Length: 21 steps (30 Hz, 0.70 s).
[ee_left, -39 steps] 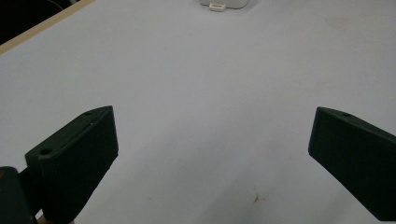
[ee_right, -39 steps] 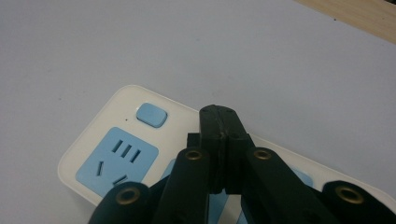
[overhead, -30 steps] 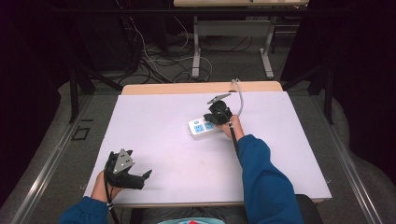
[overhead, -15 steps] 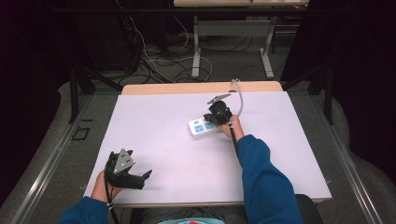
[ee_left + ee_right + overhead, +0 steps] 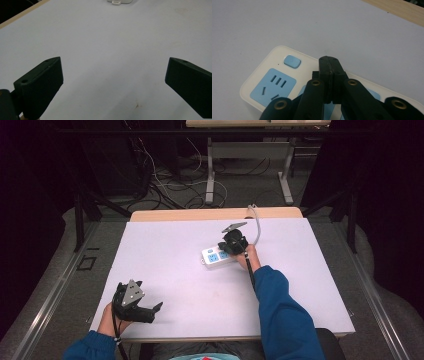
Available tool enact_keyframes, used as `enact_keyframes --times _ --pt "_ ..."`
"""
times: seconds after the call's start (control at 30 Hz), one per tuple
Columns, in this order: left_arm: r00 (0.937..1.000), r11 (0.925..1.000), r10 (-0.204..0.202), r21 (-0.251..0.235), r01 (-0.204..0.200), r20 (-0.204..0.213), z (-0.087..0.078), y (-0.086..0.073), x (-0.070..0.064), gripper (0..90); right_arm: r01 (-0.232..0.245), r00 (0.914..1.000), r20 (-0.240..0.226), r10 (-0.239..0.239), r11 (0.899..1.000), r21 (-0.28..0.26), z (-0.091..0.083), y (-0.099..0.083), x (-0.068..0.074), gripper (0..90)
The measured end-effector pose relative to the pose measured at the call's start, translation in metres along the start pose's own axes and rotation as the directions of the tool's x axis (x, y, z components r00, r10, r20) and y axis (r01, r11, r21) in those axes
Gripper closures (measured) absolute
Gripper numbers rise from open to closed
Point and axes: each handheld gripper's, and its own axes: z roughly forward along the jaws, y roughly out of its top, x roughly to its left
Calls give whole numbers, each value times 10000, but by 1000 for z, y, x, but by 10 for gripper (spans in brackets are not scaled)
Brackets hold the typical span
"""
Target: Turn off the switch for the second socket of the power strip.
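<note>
We see the power strip (image 5: 216, 256) lying on the table (image 5: 170, 245) just right of its middle, nearer the far edge. Our right gripper (image 5: 233, 241) sits over the strip's right end. Our left gripper (image 5: 134, 302) rests near the front left corner, well apart from it.

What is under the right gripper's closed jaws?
The white power strip lies under the right gripper, whose jaws are pressed together above it. Its blue switch and one blue socket show; the sockets beneath the jaws are mostly covered.

One power strip (image 5: 218, 256), two claws, one table (image 5: 165, 250).
</note>
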Motion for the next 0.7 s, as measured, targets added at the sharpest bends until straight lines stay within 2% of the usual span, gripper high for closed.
enact_keyframes --times 0.33,0.7 --pt "10000 10000 2 24 -2 20 1 0 -1 14 -161 9999 -25 161 9998 -124 -1 -2 1 900" --pt "9999 10000 66 34 -66 77 1 0 -1 14 -66 9999 99 69 9997 -224 0 -3 1 900"
